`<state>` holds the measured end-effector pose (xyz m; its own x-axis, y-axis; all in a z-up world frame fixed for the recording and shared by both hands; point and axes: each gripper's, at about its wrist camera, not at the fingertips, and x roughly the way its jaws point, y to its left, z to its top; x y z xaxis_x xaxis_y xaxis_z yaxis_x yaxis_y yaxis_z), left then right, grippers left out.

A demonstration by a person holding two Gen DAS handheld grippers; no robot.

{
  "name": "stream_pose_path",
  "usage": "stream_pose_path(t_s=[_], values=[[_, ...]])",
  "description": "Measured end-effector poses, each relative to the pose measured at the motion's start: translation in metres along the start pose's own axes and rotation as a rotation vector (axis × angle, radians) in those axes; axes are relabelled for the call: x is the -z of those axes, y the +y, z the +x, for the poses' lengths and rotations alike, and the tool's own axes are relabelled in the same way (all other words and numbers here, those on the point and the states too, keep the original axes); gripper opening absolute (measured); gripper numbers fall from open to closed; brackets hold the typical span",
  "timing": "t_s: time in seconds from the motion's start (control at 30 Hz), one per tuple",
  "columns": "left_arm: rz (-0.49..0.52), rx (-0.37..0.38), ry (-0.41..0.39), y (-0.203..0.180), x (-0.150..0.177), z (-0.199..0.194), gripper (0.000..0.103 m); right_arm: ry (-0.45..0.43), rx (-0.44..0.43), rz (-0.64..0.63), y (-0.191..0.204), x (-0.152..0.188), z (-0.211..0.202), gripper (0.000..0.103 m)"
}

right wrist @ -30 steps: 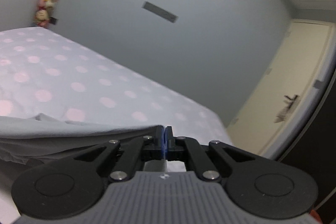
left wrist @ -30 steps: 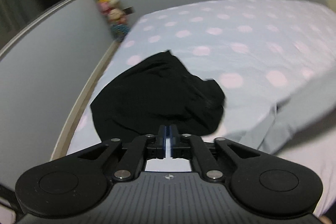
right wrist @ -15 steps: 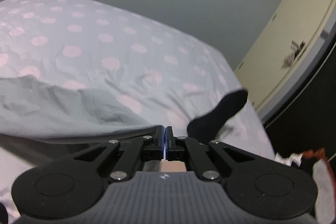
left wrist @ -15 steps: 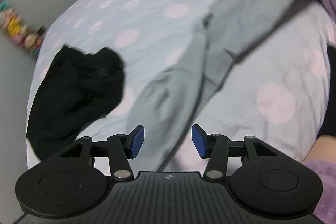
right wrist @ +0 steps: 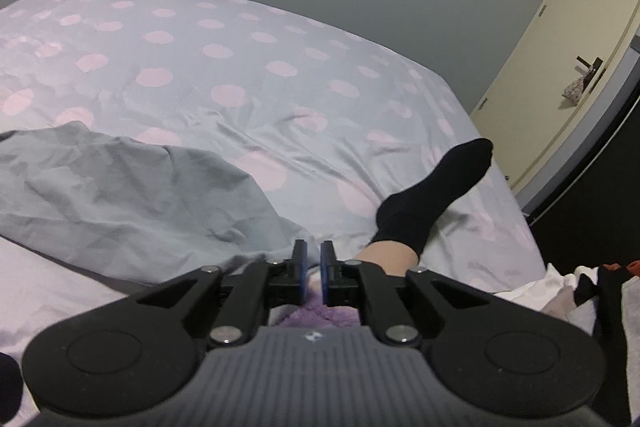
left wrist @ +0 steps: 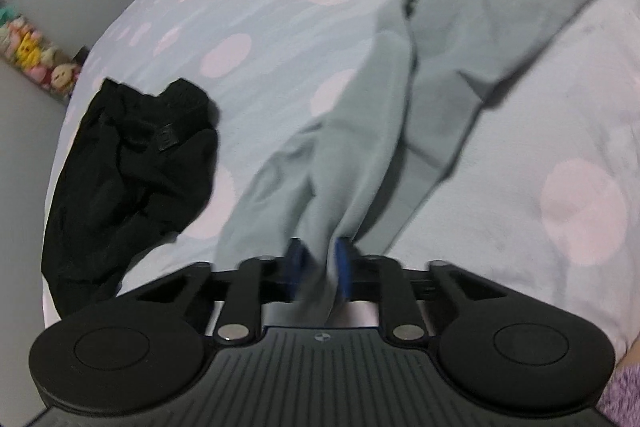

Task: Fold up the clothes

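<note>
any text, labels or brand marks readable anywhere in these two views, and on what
No text can be read in either view.
Black garment: a small dark tag, too blurred to read.
Left gripper and right gripper: each body carries a small round emblem, a symbol, not letters.
Grey garment: no print visible.

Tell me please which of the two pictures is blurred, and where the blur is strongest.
Left wrist view: motion blur, strongest on the grey garment at the left gripper; the black garment is softer too. Right wrist view: sharp, with fisheye bending at the door.
</note>
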<state>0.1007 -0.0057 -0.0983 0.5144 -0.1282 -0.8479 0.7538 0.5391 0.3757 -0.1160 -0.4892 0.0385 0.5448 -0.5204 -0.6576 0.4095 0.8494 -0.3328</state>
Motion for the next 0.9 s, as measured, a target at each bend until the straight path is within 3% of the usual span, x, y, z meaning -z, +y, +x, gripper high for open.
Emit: stream_pose_path(t_s=[0.07, 0.17, 0.33, 0.4, 0.47, 0.63, 0.73, 0.83, 0.9], values=[[-0.04, -0.003, -0.007, 0.008, -0.003, -0.004, 0.007, -0.014, -0.012, -0.007, 0.002, -0.004, 0.001, 0.014], [-0.119, -0.041, -0.025, 0.023, -0.012, -0.012, 0.006, -0.037, -0.041, -0.025, 0.011, -0.016, 0.009, 0.037], [-0.232, -0.142, -0.056, 0.053, -0.031, -0.027, 0.0, -0.049, -0.107, -0.049, 0.027, -0.043, 0.04, 0.04], [-0.235, -0.11, -0.063, 0.056, -0.031, -0.03, 0.0, -0.043, -0.148, -0.047, 0.034, -0.053, 0.057, 0.052], [-0.238, -0.078, -0.069, 0.06, -0.031, -0.034, 0.0, -0.035, -0.192, -0.043, 0.042, -0.061, 0.072, 0.058], [-0.245, 0.003, -0.087, 0.07, -0.032, -0.043, 0.0, -0.028, -0.283, -0.061, 0.068, -0.077, 0.104, 0.059], [-0.24, 0.051, -0.096, 0.072, -0.032, -0.047, 0.011, -0.033, -0.317, -0.093, 0.086, -0.081, 0.112, 0.059], [-0.149, 0.097, -0.088, 0.043, -0.029, -0.04, 0.023, -0.042, -0.347, -0.114, 0.099, -0.079, 0.114, 0.059], [-0.083, 0.119, -0.08, 0.023, -0.027, -0.034, 0.024, -0.046, -0.369, -0.126, 0.104, -0.077, 0.114, 0.059]])
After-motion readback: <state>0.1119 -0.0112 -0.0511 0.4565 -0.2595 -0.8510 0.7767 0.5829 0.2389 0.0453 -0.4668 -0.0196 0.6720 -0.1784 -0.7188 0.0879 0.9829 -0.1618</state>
